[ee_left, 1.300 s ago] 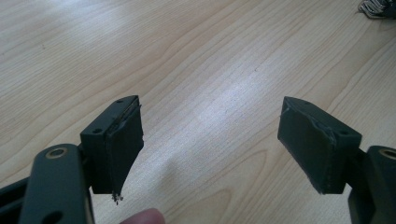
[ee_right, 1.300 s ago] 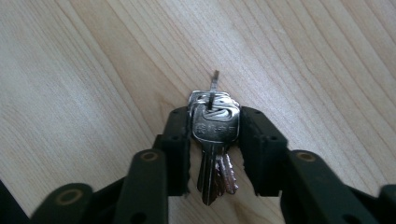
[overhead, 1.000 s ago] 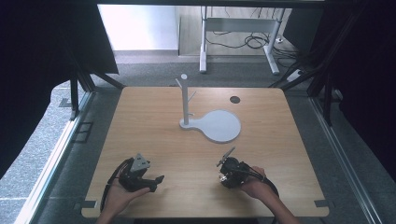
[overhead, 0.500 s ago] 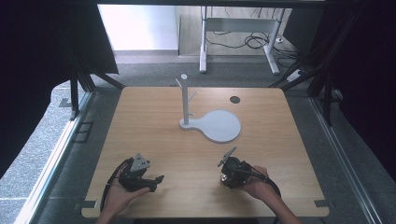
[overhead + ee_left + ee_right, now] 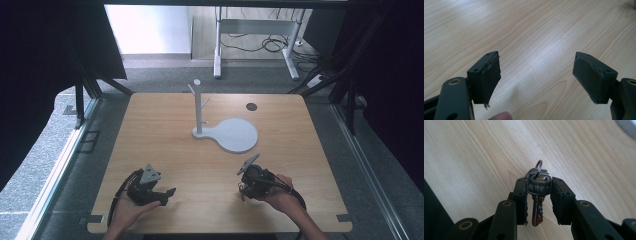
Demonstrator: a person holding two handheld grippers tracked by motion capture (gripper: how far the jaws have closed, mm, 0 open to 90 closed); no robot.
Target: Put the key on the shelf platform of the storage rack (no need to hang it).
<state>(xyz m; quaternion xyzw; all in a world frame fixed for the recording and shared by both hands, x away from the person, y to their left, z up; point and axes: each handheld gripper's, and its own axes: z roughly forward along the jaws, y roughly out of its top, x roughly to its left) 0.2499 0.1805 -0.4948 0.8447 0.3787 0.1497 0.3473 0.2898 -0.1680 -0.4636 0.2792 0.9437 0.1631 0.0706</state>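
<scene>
The keys [image 5: 537, 192], a small bunch on a split ring [image 5: 538, 166], sit pinched between the two black jaws of the right gripper [image 5: 538, 195]; in the right gripper view the front key's flat head is squeezed by the pads on both sides, its toothed blade hanging down between the jaws, while the ring stands up past the jaw tips. Pale wooden table [image 5: 474, 157] lies behind them, and a corner of the grey plate [image 5: 627, 125] shows at the top right edge of that view. In the high view the right gripper [image 5: 247, 182] is held in the person's right hand [image 5: 280, 192] above the near right part of the table [image 5: 165, 130], with the keys too small to make out there. The left gripper [image 5: 167, 192] rests in the left hand [image 5: 132, 207] over the near left part of the table, well apart from the right one. The left gripper [image 5: 536, 80] has its jaws spread wide with only bare wood between them. Farther back, near the table's middle, a white stand [image 5: 198, 107] with short pegs rises from a base that widens into the round grey plate [image 5: 235, 135].
</scene>
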